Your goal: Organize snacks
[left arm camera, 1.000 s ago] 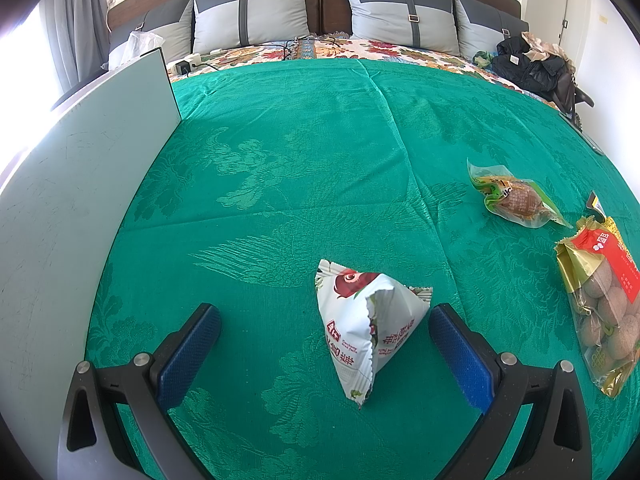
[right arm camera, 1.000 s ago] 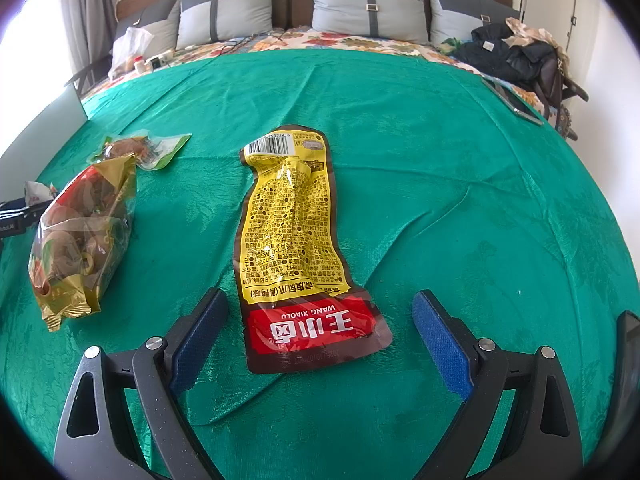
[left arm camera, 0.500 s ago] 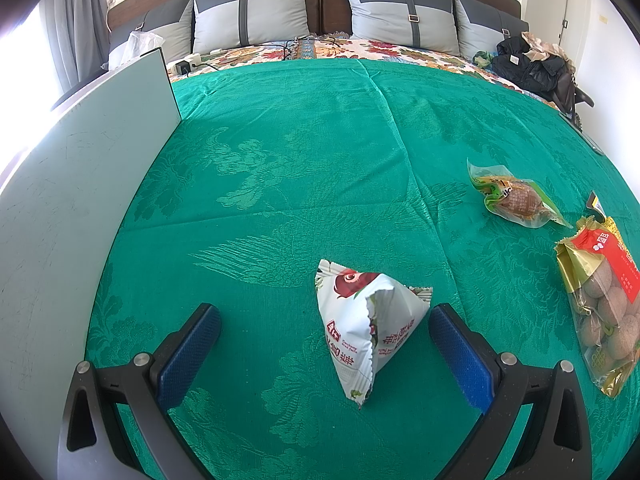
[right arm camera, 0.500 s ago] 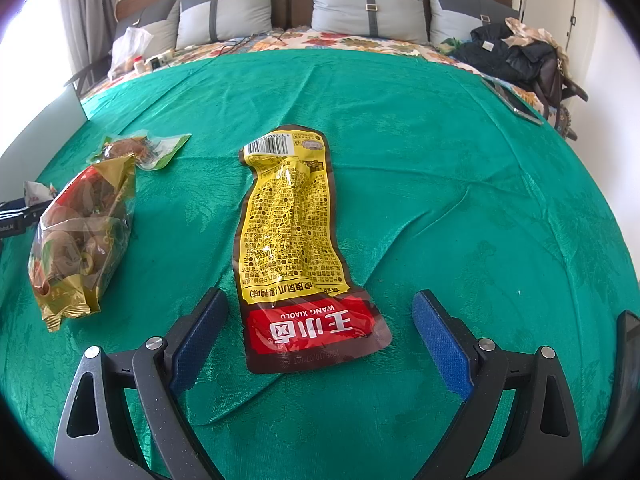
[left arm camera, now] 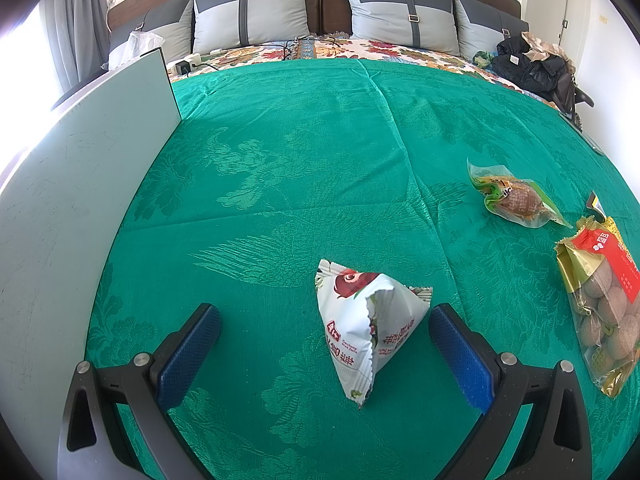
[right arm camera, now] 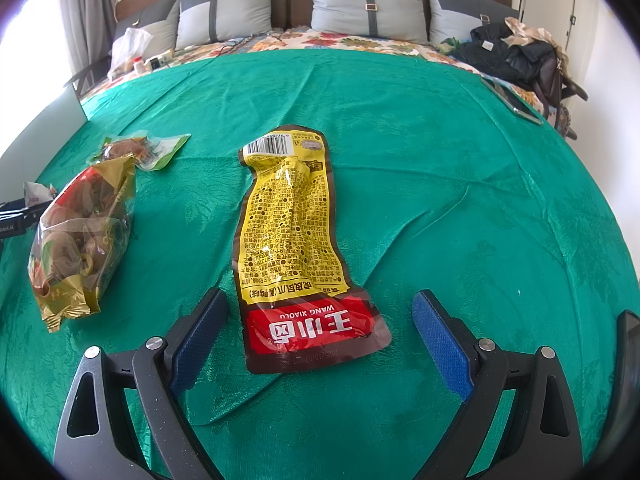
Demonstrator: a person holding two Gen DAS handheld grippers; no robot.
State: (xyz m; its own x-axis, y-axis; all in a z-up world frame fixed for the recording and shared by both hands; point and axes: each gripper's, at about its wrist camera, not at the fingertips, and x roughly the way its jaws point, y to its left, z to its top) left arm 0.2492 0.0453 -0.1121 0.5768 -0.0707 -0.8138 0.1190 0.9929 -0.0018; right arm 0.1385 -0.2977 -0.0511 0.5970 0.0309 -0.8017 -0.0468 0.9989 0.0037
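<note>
Left gripper [left arm camera: 324, 320], jaws wide, with a white triangular packet [left arm camera: 366, 324] between its fingers on the green bedspread [left arm camera: 320, 160]. Right gripper [right arm camera: 320, 316], jaws wide, around the red end of a yellow pouch [right arm camera: 292, 240]; a gold bag [right arm camera: 80, 236] lies left of it.

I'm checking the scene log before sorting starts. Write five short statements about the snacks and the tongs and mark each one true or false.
1. The left tongs are open around the white triangular packet. True.
2. The right tongs are shut on the yellow and red pouch. False: they are open, and the pouch lies flat between them.
3. The gold bag of round snacks lies on the green bedspread. True.
4. The yellow and red pouch shows a barcode at its far end. True.
5. The small green-edged packet sits on top of the white triangular packet. False: they lie apart.
</note>
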